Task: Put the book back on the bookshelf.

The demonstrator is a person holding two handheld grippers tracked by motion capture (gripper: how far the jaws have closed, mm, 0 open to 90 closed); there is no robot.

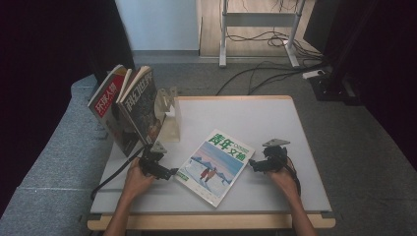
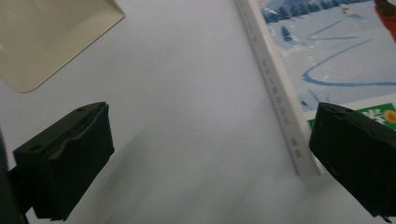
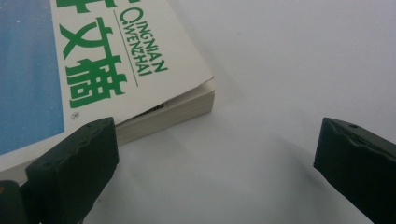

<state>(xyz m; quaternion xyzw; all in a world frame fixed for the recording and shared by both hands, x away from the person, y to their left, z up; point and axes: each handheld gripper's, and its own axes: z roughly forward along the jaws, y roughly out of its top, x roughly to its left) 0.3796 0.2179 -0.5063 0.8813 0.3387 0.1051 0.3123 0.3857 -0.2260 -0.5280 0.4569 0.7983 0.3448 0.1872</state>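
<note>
Right, down at the bottom of the frame I've got both hands in: my left gripper [image 1: 171, 172] sits lower left of centre, jaws spread wide with nothing between them, right at the lower left edge of the magazine [image 1: 215, 165]. My right gripper [image 1: 253, 164] is at centre right, jaws equally wide apart and empty, just beside the magazine's upper right corner (the corner with the green title lettering). The magazine lies flat and tilted on the white table [image 1: 275, 123], in the middle of the frame, snow scene facing up. Further back, upper left, a clear bookstand [image 1: 167, 115] stands at the table's far left corner, with two more magazines [image 1: 125, 105] leaning against it, spilling past the table edge.
</note>
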